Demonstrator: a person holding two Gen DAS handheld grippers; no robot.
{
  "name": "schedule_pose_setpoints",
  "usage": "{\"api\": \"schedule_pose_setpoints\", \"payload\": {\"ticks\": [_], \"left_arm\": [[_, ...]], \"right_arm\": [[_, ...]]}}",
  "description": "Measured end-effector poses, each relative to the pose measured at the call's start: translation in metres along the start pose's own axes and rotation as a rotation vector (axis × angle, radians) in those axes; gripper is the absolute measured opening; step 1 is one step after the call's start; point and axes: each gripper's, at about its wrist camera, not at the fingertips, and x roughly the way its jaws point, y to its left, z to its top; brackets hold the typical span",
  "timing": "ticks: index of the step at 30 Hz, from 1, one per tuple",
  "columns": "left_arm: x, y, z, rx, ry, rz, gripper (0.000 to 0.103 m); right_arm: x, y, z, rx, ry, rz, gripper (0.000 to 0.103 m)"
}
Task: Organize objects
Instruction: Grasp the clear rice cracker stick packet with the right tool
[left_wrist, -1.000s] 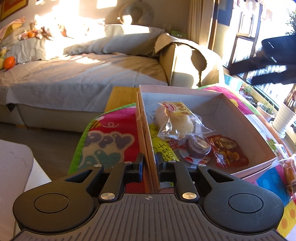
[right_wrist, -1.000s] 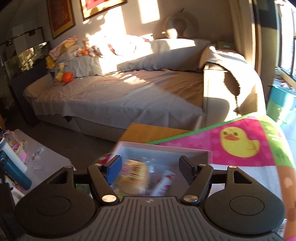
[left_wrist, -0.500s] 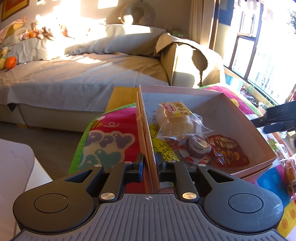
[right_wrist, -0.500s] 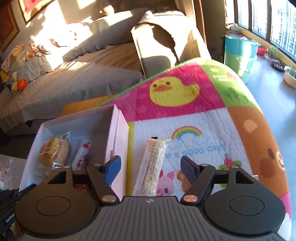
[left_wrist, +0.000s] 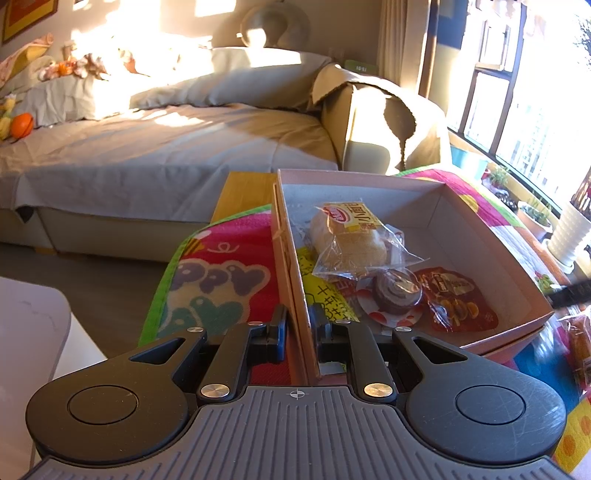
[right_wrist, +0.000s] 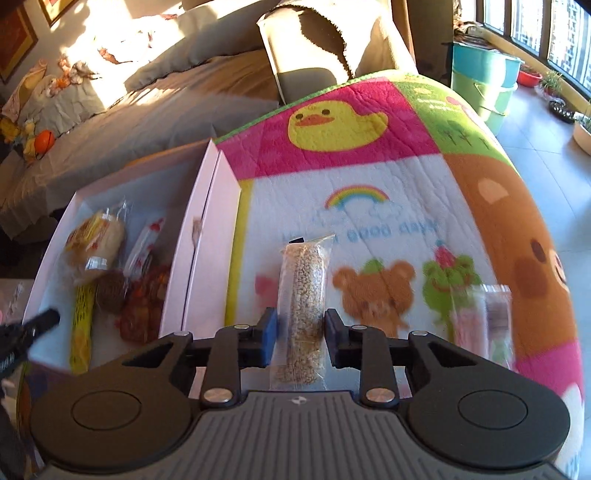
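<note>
While my left tongs (left_wrist: 297, 326) stay out of the picking, pinched nearly shut on the near side wall of the pink box (left_wrist: 491, 243), the move to come belongs to my right tongs (right_wrist: 300, 334). Their jaws are closing at this moment, with the grain bar (right_wrist: 303, 295) between them; the blue pad on one side and the black pad on the other stand at the wrapper's edges, and I cannot tell whether they press it yet.

The bar, a clear packet of pale puffed grains, lies flat on the cartoon play mat (right_wrist: 369, 206). Its long axis runs straight ahead along the line the right tongs point, so the jaws cross it at right angles and take it across its narrow width, near the end closest to me. Most of its length reaches forward beyond the fingertips.

The box sits just to the left of the right tongs, its tall side wall parallel to the bar. It already holds a wrapped bun (left_wrist: 351, 240), a small chocolate cake (left_wrist: 397, 293), a red packet (left_wrist: 458, 301) and a yellow packet (right_wrist: 82, 325).

I judge the right hand far the nearer to the bar. The carry would go up and leftward over that wall, and the overhanging far end may sag or swing.

Further pale packets (right_wrist: 480, 317) lie to the right, blurred.
</note>
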Motion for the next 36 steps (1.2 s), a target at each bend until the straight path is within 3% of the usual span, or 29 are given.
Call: {"api": "schedule_pose_setpoints", "payload": {"ticks": [6, 13, 15, 16, 17, 20, 22, 25, 27, 28, 30, 36], "left_arm": [[0.000, 0.000, 0.000, 0.000, 0.000, 0.000, 0.015], [-0.001, 0.000, 0.000, 0.001, 0.000, 0.001, 0.015], [-0.001, 0.000, 0.000, 0.001, 0.000, 0.000, 0.016], [-0.001, 0.000, 0.000, 0.001, 0.000, 0.000, 0.016], [-0.001, 0.000, 0.000, 0.001, 0.000, -0.001, 0.016], [-0.001, 0.000, 0.000, -0.003, 0.000, -0.003, 0.016], [-0.001, 0.001, -0.001, -0.007, -0.001, -0.006, 0.016], [-0.001, 0.002, -0.001, -0.007, 0.000, -0.009, 0.016], [-0.001, 0.003, -0.001, -0.008, -0.001, -0.011, 0.016], [-0.001, 0.003, -0.001, -0.009, -0.001, -0.012, 0.016], [-0.001, 0.003, -0.001, -0.009, -0.001, -0.011, 0.016], [-0.001, 0.003, -0.001, -0.008, -0.001, -0.012, 0.016]], "right_arm": [[-0.036, 0.006, -0.044, -0.059, 0.027, 0.007, 0.027], [-0.077, 0.034, -0.085, -0.133, 0.050, 0.088, 0.026], [-0.093, 0.045, -0.086, -0.159, 0.025, 0.111, 0.025], [-0.101, 0.050, -0.085, -0.172, 0.009, 0.124, 0.019], [-0.110, 0.055, -0.082, -0.184, -0.009, 0.138, 0.006], [-0.135, 0.072, -0.072, -0.245, -0.078, 0.171, 0.005], [-0.142, 0.082, -0.068, -0.297, -0.116, 0.146, 0.005], [-0.135, 0.087, -0.066, -0.318, -0.094, 0.115, 0.006], [-0.125, 0.088, -0.071, -0.321, -0.050, 0.106, 0.014], [-0.119, 0.087, -0.075, -0.324, -0.040, 0.094, 0.029], [-0.109, 0.087, -0.085, -0.339, -0.023, 0.060, 0.047], [-0.067, 0.080, -0.110, -0.341, 0.098, 0.010, 0.047]]}}
